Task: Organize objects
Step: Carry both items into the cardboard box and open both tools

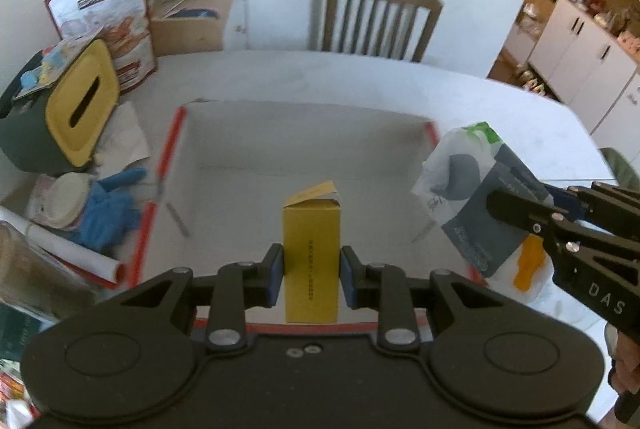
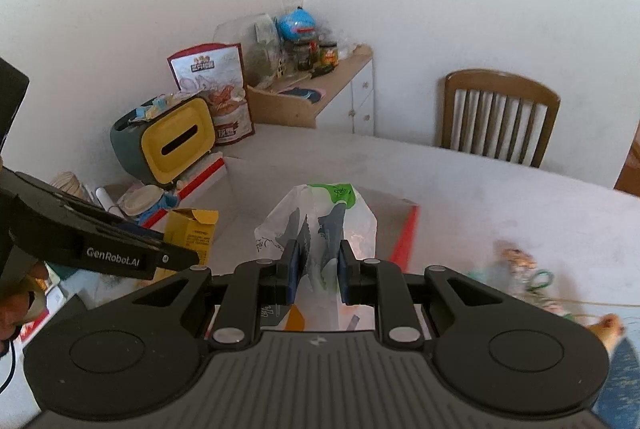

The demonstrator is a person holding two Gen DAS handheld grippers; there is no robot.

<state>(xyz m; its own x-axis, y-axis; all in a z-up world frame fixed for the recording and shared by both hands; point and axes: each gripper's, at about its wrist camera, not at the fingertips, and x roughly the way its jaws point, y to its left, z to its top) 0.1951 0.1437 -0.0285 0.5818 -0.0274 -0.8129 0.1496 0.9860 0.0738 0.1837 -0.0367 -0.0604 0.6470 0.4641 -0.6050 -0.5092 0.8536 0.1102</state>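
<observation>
My left gripper [image 1: 311, 275] is shut on an upright yellow carton [image 1: 311, 245] whose top flap is open. It holds the carton over the near side of a shallow open cardboard box with red edges [image 1: 173, 145]. My right gripper [image 2: 318, 271] is shut on a white plastic bag [image 2: 320, 217] with a green patch and grey contents, held over the box's right side. In the left wrist view the right gripper [image 1: 516, 207] and its bag [image 1: 460, 169] show at the right. In the right wrist view the left gripper [image 2: 176, 253] and yellow carton [image 2: 192, 229] show at the left.
A yellow-fronted tissue holder [image 1: 80, 109], a red snack bag [image 1: 116, 25], a blue glove [image 1: 108, 209] and a paper bowl [image 1: 64, 201] crowd the table's left side. A wooden chair [image 1: 376, 17] stands beyond the table. Small items and string [image 2: 524, 265] lie at the right.
</observation>
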